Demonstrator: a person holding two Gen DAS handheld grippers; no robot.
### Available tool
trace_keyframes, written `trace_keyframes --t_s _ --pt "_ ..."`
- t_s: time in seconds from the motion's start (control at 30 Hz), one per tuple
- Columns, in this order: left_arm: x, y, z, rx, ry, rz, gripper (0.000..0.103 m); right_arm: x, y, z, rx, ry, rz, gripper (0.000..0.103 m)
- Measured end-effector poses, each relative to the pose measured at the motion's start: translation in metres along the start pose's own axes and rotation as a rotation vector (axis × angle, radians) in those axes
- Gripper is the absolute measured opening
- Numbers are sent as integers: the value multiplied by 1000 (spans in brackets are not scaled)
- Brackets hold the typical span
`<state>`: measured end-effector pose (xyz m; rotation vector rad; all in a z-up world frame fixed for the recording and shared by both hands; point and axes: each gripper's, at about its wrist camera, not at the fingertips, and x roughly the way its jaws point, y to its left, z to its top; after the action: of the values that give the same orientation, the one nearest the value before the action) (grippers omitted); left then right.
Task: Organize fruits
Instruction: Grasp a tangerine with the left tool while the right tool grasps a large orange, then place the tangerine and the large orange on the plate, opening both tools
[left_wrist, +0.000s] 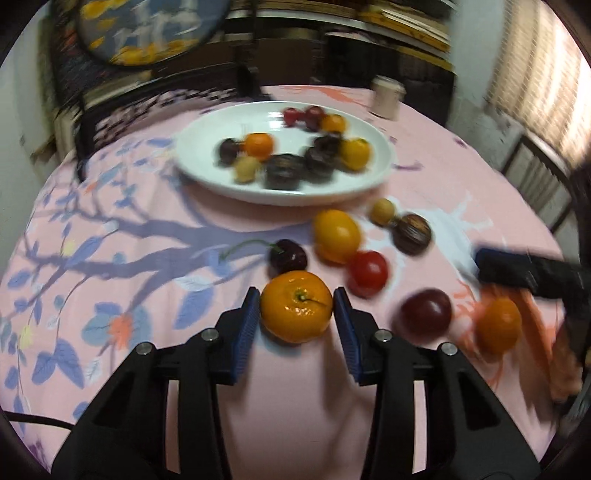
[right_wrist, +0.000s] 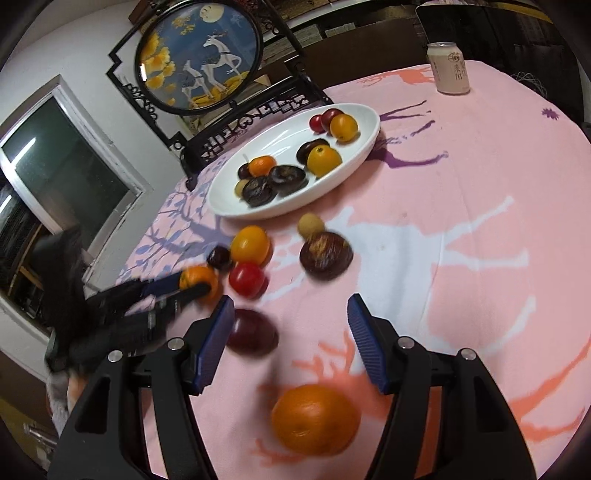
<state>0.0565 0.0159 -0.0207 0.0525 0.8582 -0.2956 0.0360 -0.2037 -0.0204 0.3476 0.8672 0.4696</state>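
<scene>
Left gripper has the stemmed round orange mandarin squarely between its blue ribbed pads, jaws drawn in against both flanks w/ the stem facing up; pads look to be pinching it, though blur leaves contact a shade uncertain. It sits low over the pink printed cloth on the bench.

Right gripper is spread & holds nothing. A bigger blurred orange lies on the cloth between its fingers but back of the pads, toward the camera. A dark red plum is just beside its left pad.

Past the mandarin, loose fruit clusters close: a dark cherry with a green stem, a glossy red tomato, a yellow-orange oval fruit.

Furthest, straight ahead, is the white oval plate, already part filled. So the left hand is likely the one to carry, lifting then going fwd over the cluster.
</scene>
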Motion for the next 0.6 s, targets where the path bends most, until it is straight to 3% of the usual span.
trace_keyframes --t_s 0.13,0.33,0.4,0.43,0.6 --pt "4 15 1 -60 15 49 42 -2 3 -25 -39 59 -25 64" --pt "5 7 -2 -14 21 73 42 -7 20 -48 -177 85 -121 63" --pt "7 6 -3 -9 27 78 42 -6 21 -49 -187 86 -143 56" --pt "8 7 -3 -9 32 78 42 -7 19 -49 -181 83 -143 45" --pt "9 4 -3 -4 40 62 41 -9 12 -47 -152 80 -107 45"
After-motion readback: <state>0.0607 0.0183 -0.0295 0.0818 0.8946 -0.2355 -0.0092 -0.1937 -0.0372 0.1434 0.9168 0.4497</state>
